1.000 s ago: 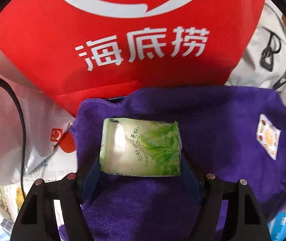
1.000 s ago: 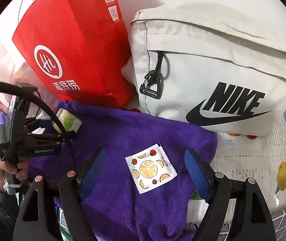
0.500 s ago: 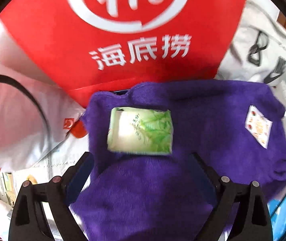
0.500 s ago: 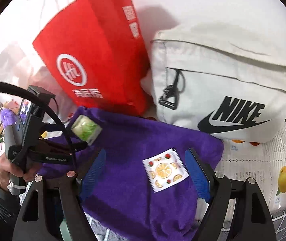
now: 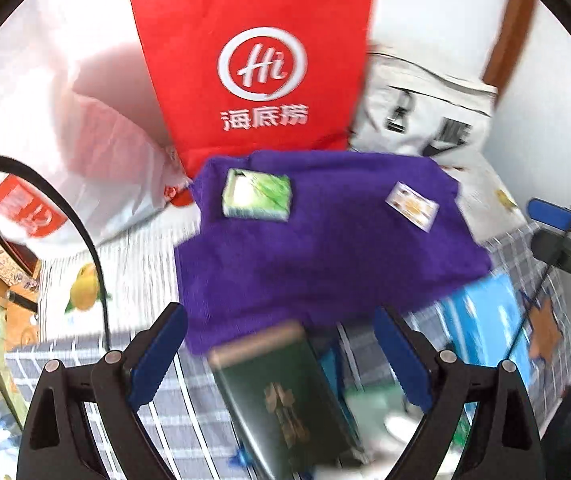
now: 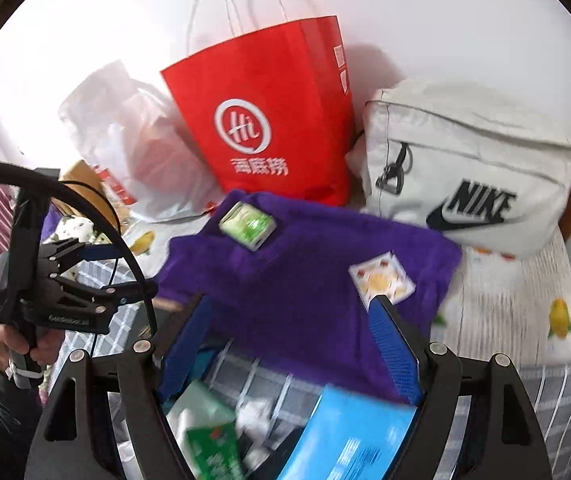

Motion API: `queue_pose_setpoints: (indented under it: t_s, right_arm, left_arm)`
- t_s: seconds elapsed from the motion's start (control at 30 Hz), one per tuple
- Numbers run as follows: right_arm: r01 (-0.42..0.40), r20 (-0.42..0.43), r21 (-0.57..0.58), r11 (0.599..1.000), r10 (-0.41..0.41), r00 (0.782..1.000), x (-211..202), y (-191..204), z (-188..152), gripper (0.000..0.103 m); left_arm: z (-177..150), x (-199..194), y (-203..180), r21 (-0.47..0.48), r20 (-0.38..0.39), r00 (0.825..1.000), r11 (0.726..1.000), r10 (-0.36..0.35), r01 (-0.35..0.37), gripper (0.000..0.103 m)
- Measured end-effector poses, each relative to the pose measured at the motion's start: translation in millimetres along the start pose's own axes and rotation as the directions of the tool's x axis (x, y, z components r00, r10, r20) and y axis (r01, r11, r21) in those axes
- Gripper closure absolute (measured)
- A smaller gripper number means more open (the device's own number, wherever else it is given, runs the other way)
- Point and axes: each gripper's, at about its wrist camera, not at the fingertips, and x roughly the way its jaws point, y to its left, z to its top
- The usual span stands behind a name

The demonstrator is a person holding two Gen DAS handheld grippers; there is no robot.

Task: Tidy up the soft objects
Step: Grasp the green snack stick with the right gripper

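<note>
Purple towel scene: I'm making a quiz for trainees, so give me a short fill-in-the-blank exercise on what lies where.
1. The green tissue pack lies on the ____ towel.
2. Behind the towel stands a ____ paper bag.
3. The grey-white bag at the right bears the word ____.
4. Both tongs, left and right, are ____ and hold nothing.

Missing words: purple; red; NIKE; open

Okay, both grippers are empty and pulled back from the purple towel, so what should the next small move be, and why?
Probably bring the open left gripper back down toward another item near the towel's front edge, perhaps the dark green box. The tissue pack and fruit-print sachet already lie on the towel, and the right gripper is open too.
</note>
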Motion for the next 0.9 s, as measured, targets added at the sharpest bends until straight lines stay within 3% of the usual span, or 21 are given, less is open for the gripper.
queue_pose_setpoints:
  t_s: [0.23,0.37,0.47,0.5,0.57,0.7,0.83,0.9]
  right_arm:
    - [-0.021,-0.025,0.018,1.000,0.022,0.999,-30,21,-63,0.022]
    - [-0.026,-0.069,0.015,1.000,0.027,0.997,-27,34,-105,0.023]
    - [0.001,-0.127,-0.035,0.999,-0.005,0.992,-13,46,-135,0.033]
    - [0.003,-0.149,-0.047,0.999,-0.010,0.989,-9,49,-141,0.041]
    - [0.020,-0.190,-0.087,0.996,-0.037,0.981,-1,57,-151,0.047]
    - [0.034,-0.212,-0.163,0.986,-0.069,0.975,10,73,-157,0.047]
    - [0.090,-0.236,-0.279,0.956,-0.159,0.959,27,90,-156,0.050]
    - [0.137,-0.247,-0.339,0.931,-0.229,0.942,37,94,-159,0.060]
  left_arm:
    - [-70,-39,-15,0.057,0.023,0.998,0.997,-0.059,0.058,0.009]
    - [-103,-50,-12,0.027,0.038,0.997,0.998,-0.061,0.060,0.009]
    - [-125,-50,-9,-0.004,0.042,0.996,0.997,-0.073,0.073,0.009]
    - [-131,-49,-9,-0.010,0.037,0.996,0.997,-0.077,0.077,0.009]
    - [-143,-48,-5,-0.045,0.024,0.995,0.994,-0.096,0.097,0.009]
    - [-161,-49,3,-0.099,0.029,0.992,0.987,-0.122,0.124,0.009]
    - [-173,-47,8,-0.130,0.025,0.991,0.982,-0.132,0.134,0.009]
    - [-178,-44,10,-0.142,0.017,0.990,0.980,-0.140,0.141,0.009]
